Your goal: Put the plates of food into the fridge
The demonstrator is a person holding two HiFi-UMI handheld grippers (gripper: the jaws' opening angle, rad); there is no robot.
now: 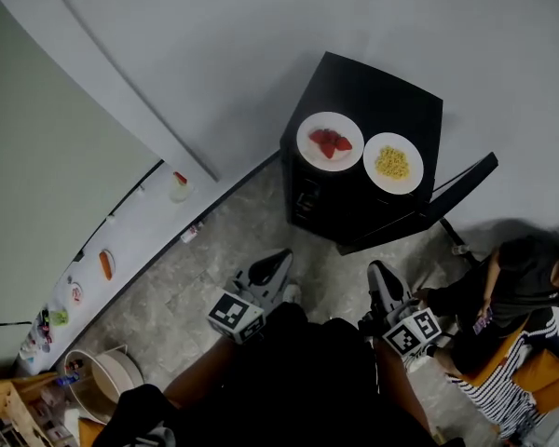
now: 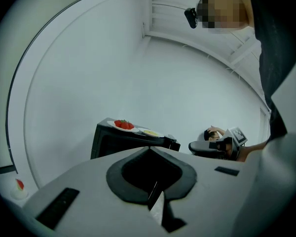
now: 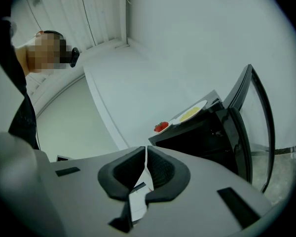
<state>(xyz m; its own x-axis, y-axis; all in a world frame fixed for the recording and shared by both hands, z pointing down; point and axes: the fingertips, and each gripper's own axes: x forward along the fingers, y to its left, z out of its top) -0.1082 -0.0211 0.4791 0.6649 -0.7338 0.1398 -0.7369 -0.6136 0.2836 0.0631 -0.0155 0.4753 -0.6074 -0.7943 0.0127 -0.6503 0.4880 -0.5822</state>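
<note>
White wall, grey stone floor (image 1: 186,277), black fridge (image 1: 354,87) standing against the wall with its door (image 1: 452,194) swung open to its right.

Both plates are on top of the fridge, none inside yet. The red-food plate (image 1: 330,142) is on the fridge's left side and the yellow-food plate (image 1: 392,163) on its right. They sit side by side; I can't tell if the rims meet.

My left tongs (image 1: 275,266) are clenched with nothing in them. My right tongs (image 1: 380,277) have their pads together and are also empty. Both sit in front of the fridge, well apart from the plates and pointing roughly level towards it.

Judgement: still on the approach, no plate grasped.

Risks from here:
- The tongs are clenched, so I must spread them before reaching a rim, or I'll shove a plate back or sideways.
- The plates are so close that lifting one by the rim could knock the other, and the yellow one sits near the fridge's right edge.
- A rim grip on a flat plate could let it tip, and loose food slides off.
- The open door is on the right tongs' side and could catch them or a plate edge going in.
- A seated person (image 1: 512,287) is near the door, to the fridge's right, so there's little room to swing wide.
- The fridge interior is dark and I can't see shelf clearance.
</note>
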